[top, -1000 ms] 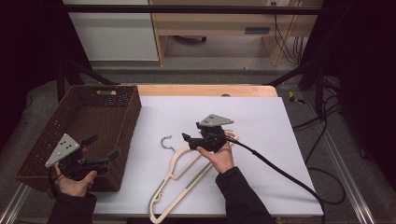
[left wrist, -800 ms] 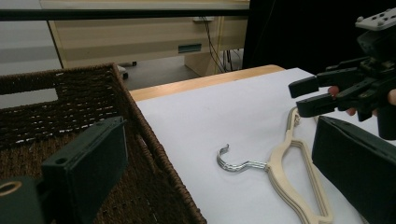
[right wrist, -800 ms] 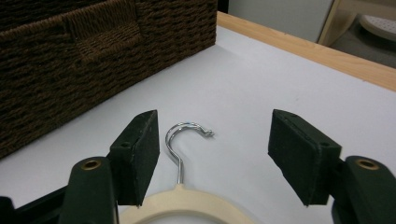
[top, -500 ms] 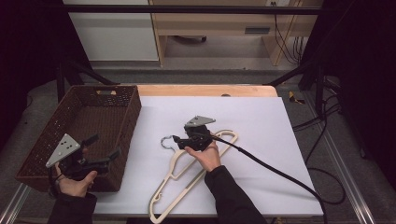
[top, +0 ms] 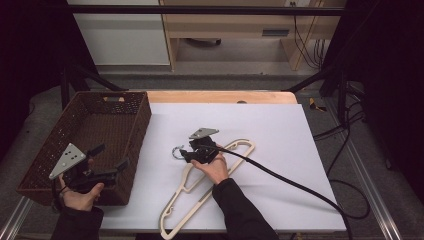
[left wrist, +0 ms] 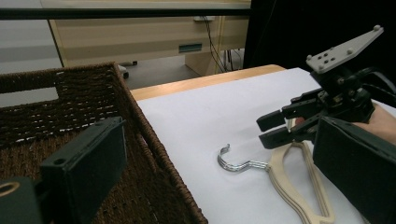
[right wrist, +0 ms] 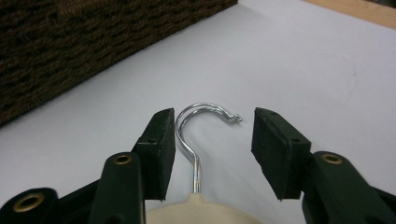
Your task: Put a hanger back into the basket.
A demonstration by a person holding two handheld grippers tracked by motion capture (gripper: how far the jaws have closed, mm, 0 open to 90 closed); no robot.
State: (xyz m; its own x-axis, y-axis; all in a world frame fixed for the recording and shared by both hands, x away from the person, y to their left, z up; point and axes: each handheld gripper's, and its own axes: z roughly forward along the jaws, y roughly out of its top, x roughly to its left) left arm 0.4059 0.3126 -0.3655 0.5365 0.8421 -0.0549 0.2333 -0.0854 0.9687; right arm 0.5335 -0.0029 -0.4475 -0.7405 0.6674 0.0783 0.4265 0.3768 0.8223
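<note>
From the high view we look forward and down on the white table from the person's side, far enough back to take in the basket and the floor beyond. The left gripper view sits low by the basket, facing across the table toward the hanger hook. The right gripper view looks close along its 2 jaws at that hook; all 3 views share it.

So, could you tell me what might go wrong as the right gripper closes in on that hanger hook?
The right gripper is open around the thin, round metal hook, which sits against one jaw, so it may slip out or twist when pinched. The cream hanger lies flat on the white table; lifting by the hook alone could let it swing.
</note>
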